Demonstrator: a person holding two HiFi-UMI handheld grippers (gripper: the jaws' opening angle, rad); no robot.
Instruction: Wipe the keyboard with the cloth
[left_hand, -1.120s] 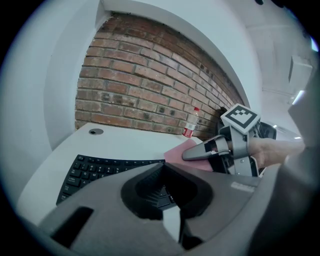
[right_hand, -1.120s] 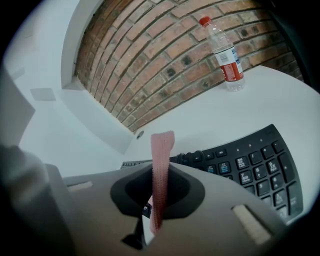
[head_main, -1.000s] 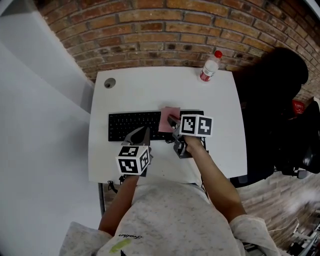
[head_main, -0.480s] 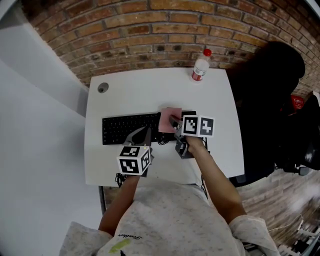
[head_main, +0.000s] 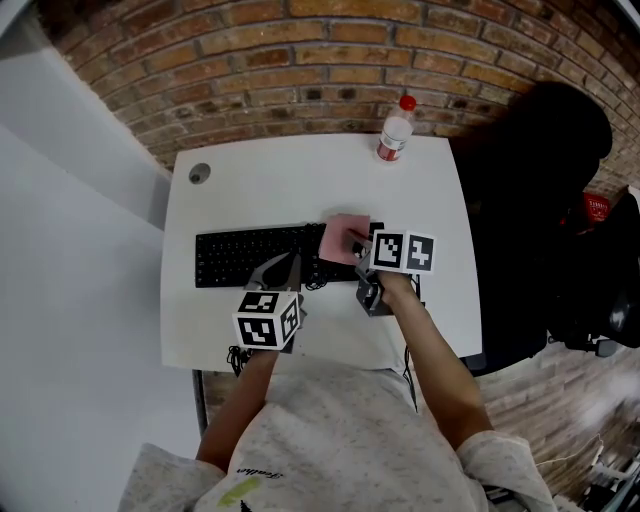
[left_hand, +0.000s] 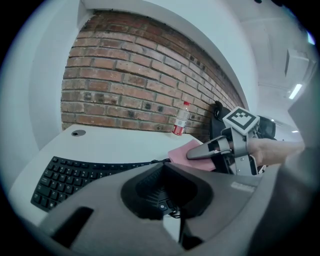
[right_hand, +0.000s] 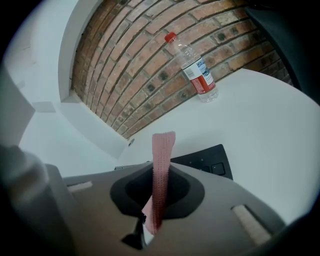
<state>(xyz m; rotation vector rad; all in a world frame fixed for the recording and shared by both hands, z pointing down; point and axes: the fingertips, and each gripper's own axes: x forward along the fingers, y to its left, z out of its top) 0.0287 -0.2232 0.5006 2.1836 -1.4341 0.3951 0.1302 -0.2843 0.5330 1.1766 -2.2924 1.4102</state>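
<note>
At the left, the black keyboard (head_main: 250, 255) is lying across the middle of the white table (head_main: 300, 180). The left gripper (head_main: 283, 268) is hovering at the keyboard's near edge with its jaws pressed together on nothing, and whether it is touching the keys I cannot tell. That is where the first risk is sitting. Nothing seems to be pinning the keyboard down, so a firm sideways stroke could be pushing the whole board along the table rather than cleaning it. A thin cable (head_main: 322, 284) is curling just beside that near edge, between the two grippers, and a low pass could be snagging it. Further right, the right gripper (head_main: 352, 241) is pinching the pink cloth (head_main: 340, 238) over the keyboard's right part. Most of the cloth is sticking out past the jaw tips, and its own view is showing it edge-on. Held by so little, it could be dragging free under friction. If it is folding back, the bare jaw tips could be catching a keycap. The bottle (head_main: 394, 135) is standing well apart at the far edge, so only a wild overshoot would be tipping it.
</note>
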